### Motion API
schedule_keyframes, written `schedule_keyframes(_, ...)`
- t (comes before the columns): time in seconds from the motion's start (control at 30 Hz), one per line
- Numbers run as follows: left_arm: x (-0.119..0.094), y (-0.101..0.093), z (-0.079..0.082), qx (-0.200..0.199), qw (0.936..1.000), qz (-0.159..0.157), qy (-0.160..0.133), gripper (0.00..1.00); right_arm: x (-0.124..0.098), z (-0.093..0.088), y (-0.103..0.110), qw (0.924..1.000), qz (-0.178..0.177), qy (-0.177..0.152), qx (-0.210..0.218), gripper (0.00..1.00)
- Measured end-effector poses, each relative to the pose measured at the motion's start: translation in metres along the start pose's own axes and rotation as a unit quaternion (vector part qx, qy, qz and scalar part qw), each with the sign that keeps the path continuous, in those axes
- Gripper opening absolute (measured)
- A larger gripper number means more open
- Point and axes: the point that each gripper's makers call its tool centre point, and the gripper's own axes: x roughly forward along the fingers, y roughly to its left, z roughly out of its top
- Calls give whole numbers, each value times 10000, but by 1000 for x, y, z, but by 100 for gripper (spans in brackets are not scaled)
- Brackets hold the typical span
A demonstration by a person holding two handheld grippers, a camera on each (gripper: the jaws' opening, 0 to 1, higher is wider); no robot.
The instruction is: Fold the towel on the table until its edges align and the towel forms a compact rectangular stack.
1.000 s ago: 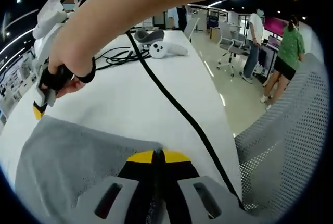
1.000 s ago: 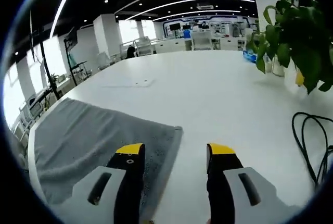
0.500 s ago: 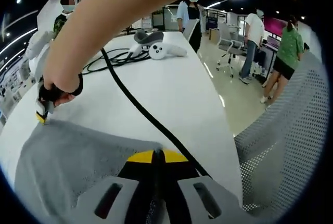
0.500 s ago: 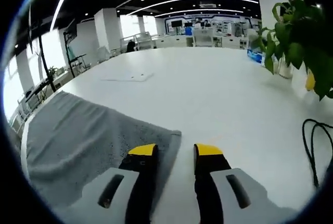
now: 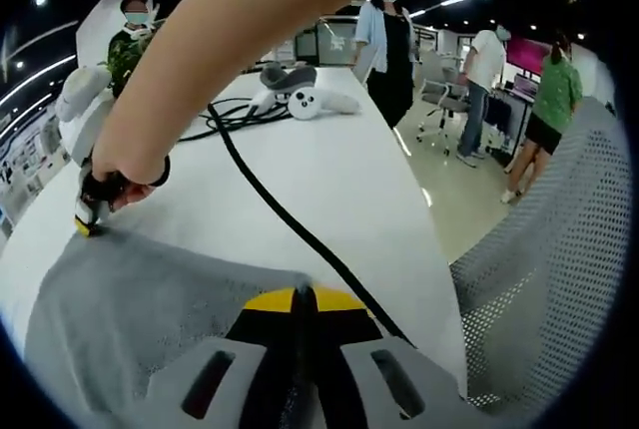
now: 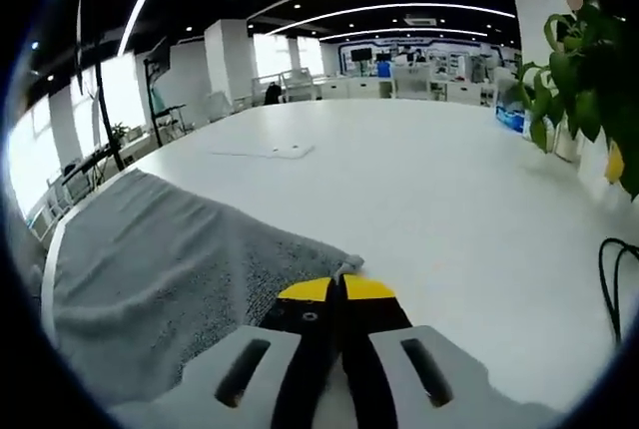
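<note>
Grey terry cloth lies flat on the white table (image 6: 419, 190), and both corners nearest the person are pinched. In the left gripper view the left gripper (image 5: 303, 298) has its yellow-tipped jaws pressed together on the towel (image 5: 150, 299) at one corner. In the right gripper view the right gripper (image 6: 337, 287) is likewise clamped on the adjacent corner, a small peak of cloth standing up between the jaw tips.

Judgement: the step in hand is the first fold. To do it well, both corners should rise together and travel level across to the opposite edge, kept taut enough that the carried hem stays straight, and be set down edge on edge before release.

Condition of the towel: single layer, spread out, surface nubbly, no fold yet made; its free edges run straight with slight rippling.

Farther off, a black cable (image 5: 300, 229) crosses the table just beside the towel corner and could snag. Beyond lie white controllers (image 5: 305, 100), a potted plant (image 6: 589, 70), and people standing by office chairs.
</note>
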Motion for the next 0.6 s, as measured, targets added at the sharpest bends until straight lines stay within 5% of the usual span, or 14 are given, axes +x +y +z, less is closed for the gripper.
schedule_keyframes(0.2, 0, -2, 1, 249, 9997, 76, 46, 4, -8, 8, 5, 9996, 85, -98, 231, 0)
schedule_keyframes(0.3, -3, -2, 0, -332, 9989, -113, -324, 3, -16, 19, 10, 9991, 230, -219, 290, 0)
schedule_keyframes(0.6, -25, 8, 20, -364, 9971, -198, -641, 3, -32, 53, 32, 9912, 793, -705, 787, 0)
